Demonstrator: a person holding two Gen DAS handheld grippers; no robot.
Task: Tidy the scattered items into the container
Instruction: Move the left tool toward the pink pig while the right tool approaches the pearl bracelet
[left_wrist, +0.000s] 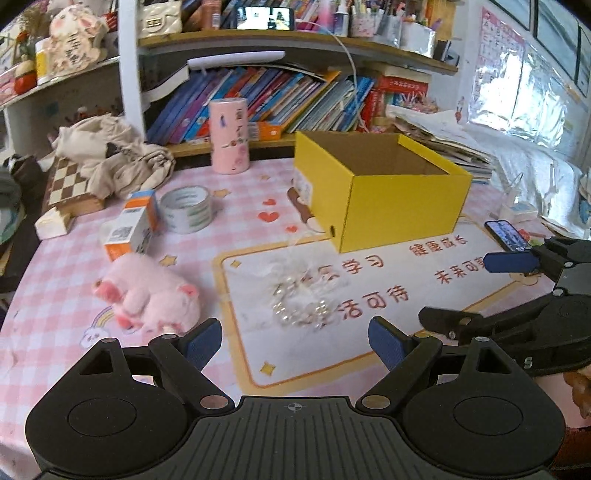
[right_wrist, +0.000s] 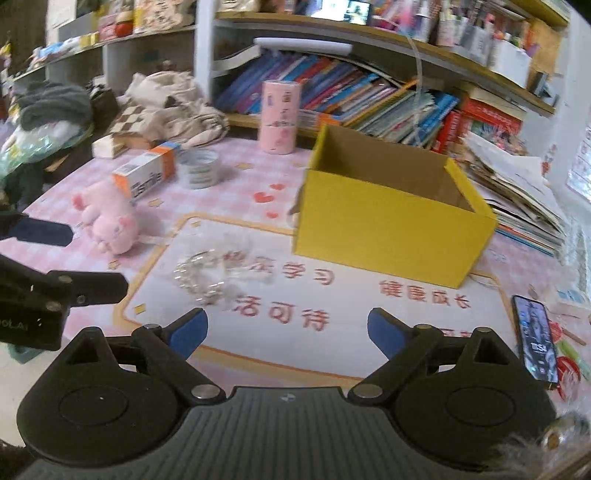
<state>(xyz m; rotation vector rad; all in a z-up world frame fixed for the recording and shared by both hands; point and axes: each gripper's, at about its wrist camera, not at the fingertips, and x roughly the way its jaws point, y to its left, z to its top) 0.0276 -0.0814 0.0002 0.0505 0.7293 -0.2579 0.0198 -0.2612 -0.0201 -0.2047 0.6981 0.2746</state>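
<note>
Nearest the viewer, the left gripper (left_wrist: 295, 341) hovered low over the table with its blue-padded jaws spread wide and holding nothing. The right gripper (right_wrist: 287, 330) hung beside it, jaws likewise released and empty.

Just beyond both, at twelve o'clock from the left gripper, lay a string of pearly white beads in a crinkled clear plastic bag (left_wrist: 301, 304), resting on the pink-checked tablecloth's white printed panel (left_wrist: 332, 350). At ten o'clock sat a fluffy pink plush pig (left_wrist: 147, 297) on its side. Farther at ten o'clock lay an orange-and-white cardboard carton (left_wrist: 131, 227), touching or nearly touching a roll of clear packing tape (left_wrist: 187, 214).

At one o'clock, well back, stood the open yellow cardboard box (left_wrist: 402, 210), apparently empty, so the tidying looked barely begun.

The bead bag seemed the likeliest first pick. A good grasp would probably close on the beads themselves, not loose film, since slippery plastic could slide free. Lifting clear of the box's rim before releasing would matter.
</note>
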